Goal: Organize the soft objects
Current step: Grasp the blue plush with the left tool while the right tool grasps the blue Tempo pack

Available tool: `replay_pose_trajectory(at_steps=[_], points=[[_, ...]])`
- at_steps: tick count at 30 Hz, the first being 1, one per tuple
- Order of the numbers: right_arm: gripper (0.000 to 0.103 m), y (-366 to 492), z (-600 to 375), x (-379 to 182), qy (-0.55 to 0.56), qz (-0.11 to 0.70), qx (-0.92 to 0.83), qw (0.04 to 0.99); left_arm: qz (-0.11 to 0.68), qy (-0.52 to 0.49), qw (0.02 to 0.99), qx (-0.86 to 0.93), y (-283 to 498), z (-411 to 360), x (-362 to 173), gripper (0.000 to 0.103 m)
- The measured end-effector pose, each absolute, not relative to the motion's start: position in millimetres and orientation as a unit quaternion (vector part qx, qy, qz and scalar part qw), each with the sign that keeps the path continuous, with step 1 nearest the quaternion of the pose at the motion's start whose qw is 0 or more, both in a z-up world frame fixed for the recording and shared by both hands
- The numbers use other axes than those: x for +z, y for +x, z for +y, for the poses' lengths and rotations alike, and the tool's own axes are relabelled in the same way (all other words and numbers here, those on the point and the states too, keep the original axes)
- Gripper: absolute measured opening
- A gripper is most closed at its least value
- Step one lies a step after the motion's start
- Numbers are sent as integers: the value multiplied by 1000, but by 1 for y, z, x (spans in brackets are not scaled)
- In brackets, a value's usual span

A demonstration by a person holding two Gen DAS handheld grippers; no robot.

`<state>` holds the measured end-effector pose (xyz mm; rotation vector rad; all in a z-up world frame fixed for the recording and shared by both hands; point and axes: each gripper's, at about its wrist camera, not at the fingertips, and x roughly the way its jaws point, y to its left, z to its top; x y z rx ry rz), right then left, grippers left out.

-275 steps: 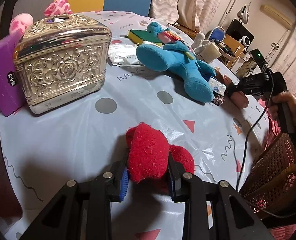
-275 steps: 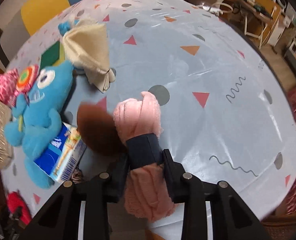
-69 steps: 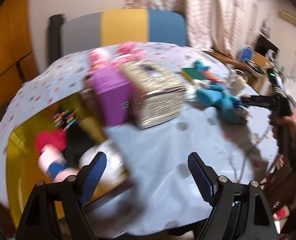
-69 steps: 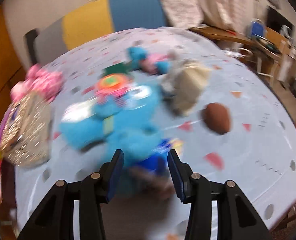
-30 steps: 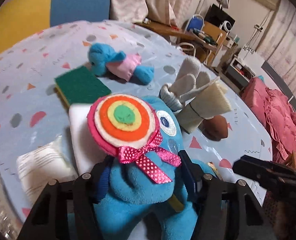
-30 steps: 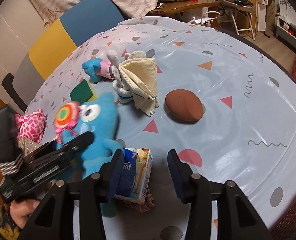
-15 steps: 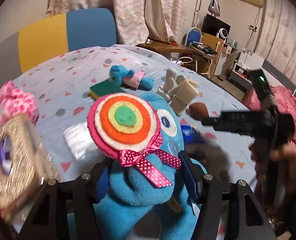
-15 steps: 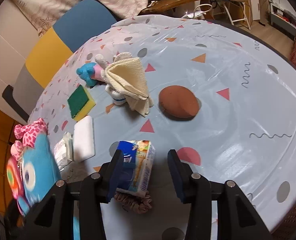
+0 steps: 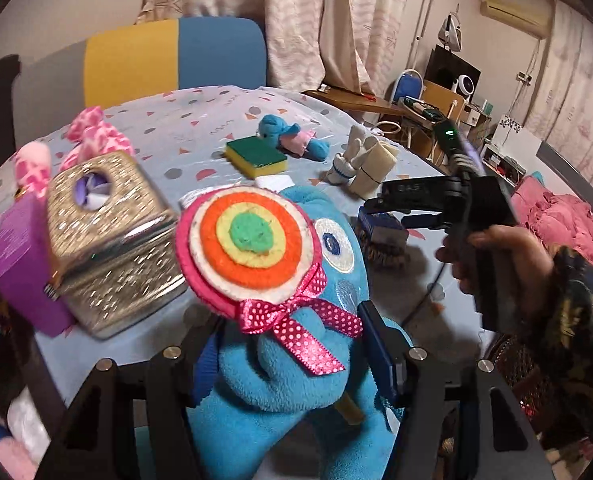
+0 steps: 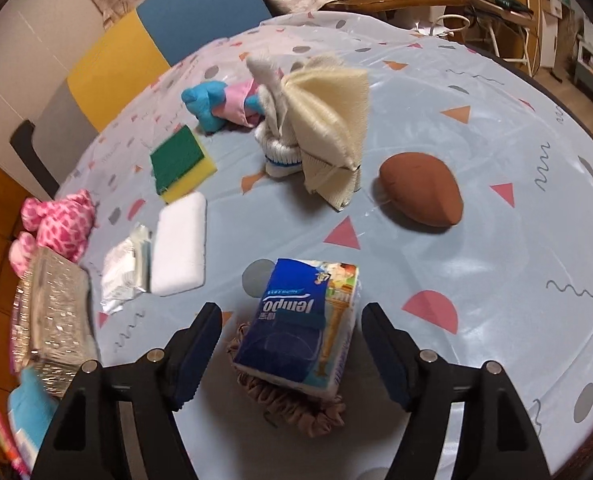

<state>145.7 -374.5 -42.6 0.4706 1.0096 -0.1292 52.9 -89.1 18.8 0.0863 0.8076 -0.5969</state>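
My left gripper (image 9: 292,356) is shut on a blue plush toy (image 9: 292,380) with a felt lollipop (image 9: 248,248) and holds it above the table, near the silver tissue box (image 9: 108,236). My right gripper (image 10: 292,344) is open and empty, its fingers on either side of a blue Tempo tissue pack (image 10: 300,324) that lies on a brown scrunchie (image 10: 296,416). Farther back lie a brown soft oval (image 10: 420,194), a cream cloth bundle with a white sock (image 10: 320,128), a small blue doll (image 10: 220,106) and a pink plush (image 10: 56,224).
A green-yellow sponge (image 10: 180,164), a white sponge (image 10: 180,244) and a wipes packet (image 10: 124,268) lie left of centre. A purple box (image 9: 20,264) stands beside the tissue box. A chair (image 9: 172,56) stands behind the round table (image 10: 516,240). A wicker basket (image 9: 516,372) is at the right.
My left gripper has carried the blue plush to the left, towards the tissue box. My right gripper has moved closer over the tissue pack and stays open.
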Motion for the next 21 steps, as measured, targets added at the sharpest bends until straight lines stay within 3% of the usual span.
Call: replay_pose_trajectory(at_steps=[3, 5, 21], points=[[74, 153, -364, -56, 193, 499, -72, 842, 386, 37, 878, -281, 43, -78, 20, 63], [61, 155, -357, -62, 161, 512, -82, 840, 384, 33, 881, -275, 36, -69, 22, 63], [55, 151, -340, -67, 92, 505, -65, 856, 354, -49, 913, -199, 8, 40, 73, 63]])
